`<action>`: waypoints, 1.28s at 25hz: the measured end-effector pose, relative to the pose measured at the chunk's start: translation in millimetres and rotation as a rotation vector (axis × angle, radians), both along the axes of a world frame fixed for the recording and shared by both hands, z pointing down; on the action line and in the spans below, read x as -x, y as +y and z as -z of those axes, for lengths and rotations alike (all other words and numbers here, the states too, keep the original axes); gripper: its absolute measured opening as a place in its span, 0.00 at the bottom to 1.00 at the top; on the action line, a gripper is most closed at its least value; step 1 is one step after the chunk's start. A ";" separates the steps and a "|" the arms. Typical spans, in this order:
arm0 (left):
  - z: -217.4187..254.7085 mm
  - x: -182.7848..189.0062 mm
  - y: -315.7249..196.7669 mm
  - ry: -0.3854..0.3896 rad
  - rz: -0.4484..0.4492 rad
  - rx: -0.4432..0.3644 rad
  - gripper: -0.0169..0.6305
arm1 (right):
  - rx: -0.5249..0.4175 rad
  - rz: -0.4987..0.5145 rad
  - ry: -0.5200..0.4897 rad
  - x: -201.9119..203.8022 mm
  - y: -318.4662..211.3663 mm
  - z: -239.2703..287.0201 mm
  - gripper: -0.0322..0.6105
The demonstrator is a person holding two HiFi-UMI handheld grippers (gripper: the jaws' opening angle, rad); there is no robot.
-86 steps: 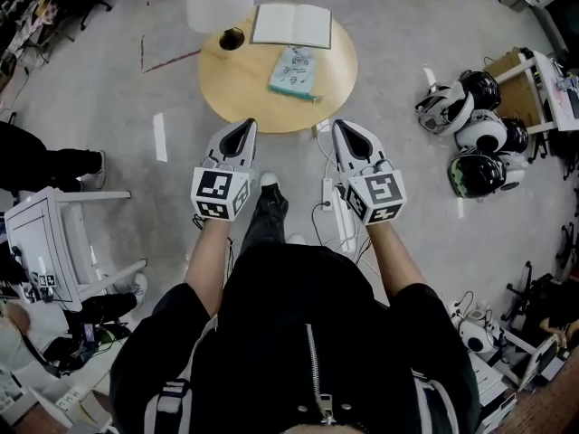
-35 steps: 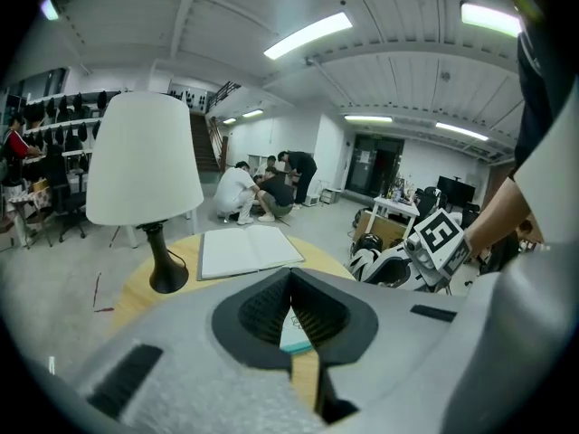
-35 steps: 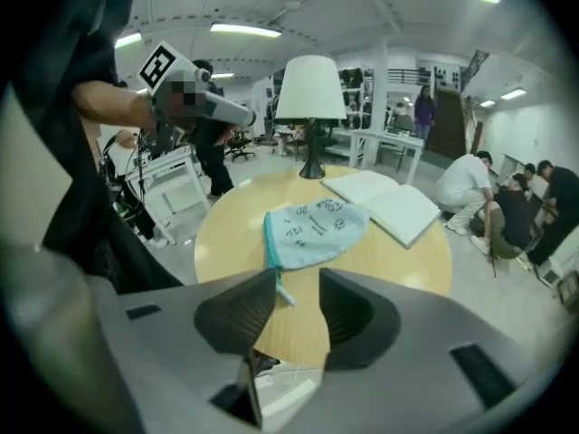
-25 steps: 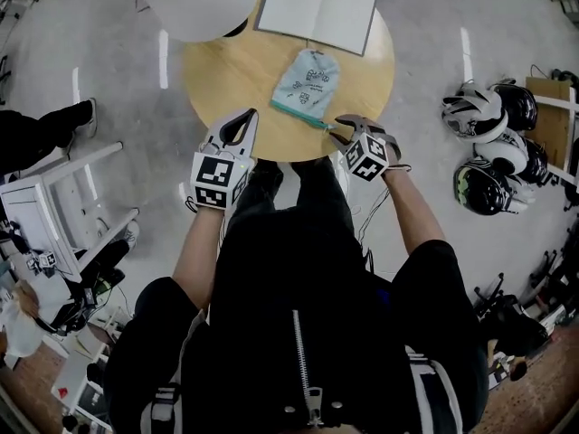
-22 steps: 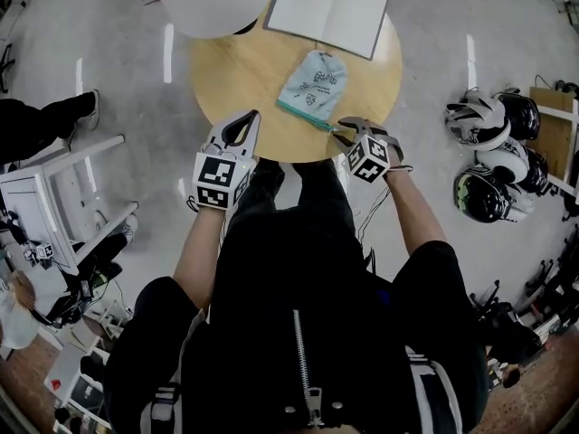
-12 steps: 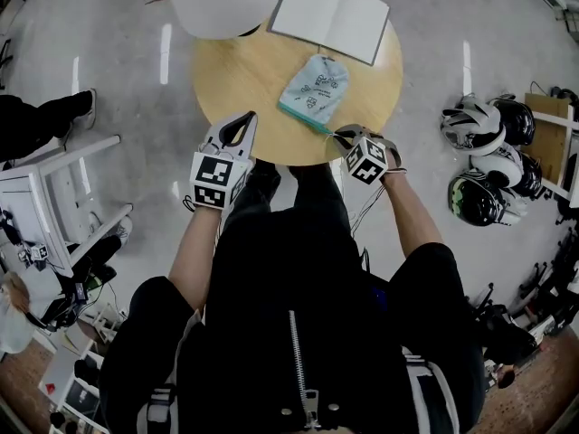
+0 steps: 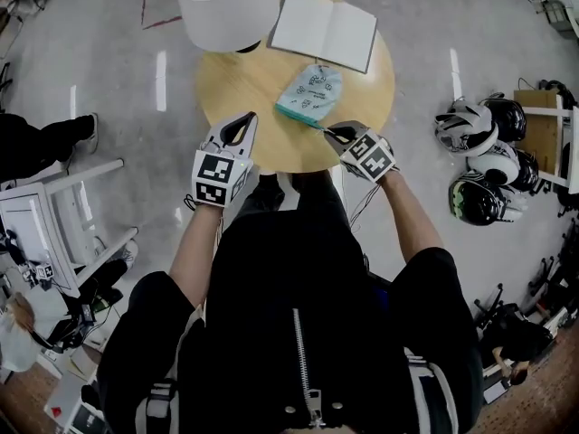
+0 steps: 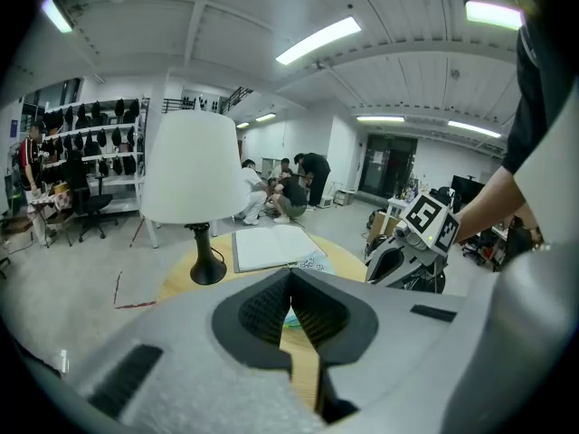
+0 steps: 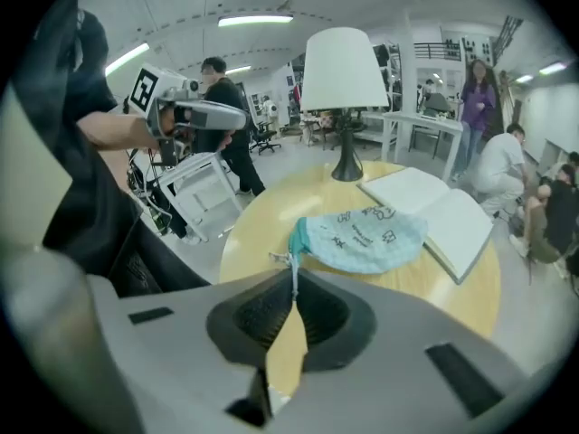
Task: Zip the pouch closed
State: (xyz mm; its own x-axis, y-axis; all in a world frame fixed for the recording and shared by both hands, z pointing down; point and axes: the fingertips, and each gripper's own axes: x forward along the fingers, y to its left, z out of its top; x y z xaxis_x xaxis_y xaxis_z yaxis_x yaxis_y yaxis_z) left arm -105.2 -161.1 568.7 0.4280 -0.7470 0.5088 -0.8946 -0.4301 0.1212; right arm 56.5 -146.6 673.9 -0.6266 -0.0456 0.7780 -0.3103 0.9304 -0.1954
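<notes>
A light blue pouch (image 7: 310, 93) with a teal zipper edge lies on the round wooden table (image 7: 244, 80), and in the right gripper view the pouch (image 9: 362, 238) is just ahead of the jaws. My right gripper (image 7: 330, 132) is at the pouch's near right corner. Its jaws have just been closing, and the thin zipper pull cord (image 9: 292, 262) is pinched between them. My left gripper (image 7: 247, 117) hovers over the table's near left edge, apart from the pouch. It is shut with nothing in it, as the left gripper (image 8: 291, 275) shows in its own view.
A white lamp (image 7: 226, 7) stands at the table's far left, with an open notebook (image 7: 324, 30) beyond the pouch. Several helmets (image 7: 479, 152) lie on the floor to the right. White furniture (image 7: 45, 224) stands at the left. People stand and crouch further off in the room.
My right gripper's jaws, open at the pouch's corner a second ago, have closed on the pull cord, and the gripper has risen and rolled. The left gripper has hardly moved.
</notes>
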 end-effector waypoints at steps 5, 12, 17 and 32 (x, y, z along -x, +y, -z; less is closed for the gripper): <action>17.4 10.8 -7.5 0.010 -0.021 -0.053 0.03 | -0.051 -0.067 -0.054 20.4 -20.5 38.2 0.08; 47.2 15.2 -19.3 0.035 -0.064 -0.129 0.03 | -0.111 -0.187 -0.178 40.5 -50.5 106.5 0.08; 66.7 10.0 -16.3 0.059 -0.129 -0.178 0.03 | -0.079 -0.285 -0.254 47.3 -48.2 132.7 0.08; 92.6 -67.9 4.8 0.170 -0.416 -0.189 0.21 | -0.070 -0.316 -0.384 72.2 -9.4 184.9 0.08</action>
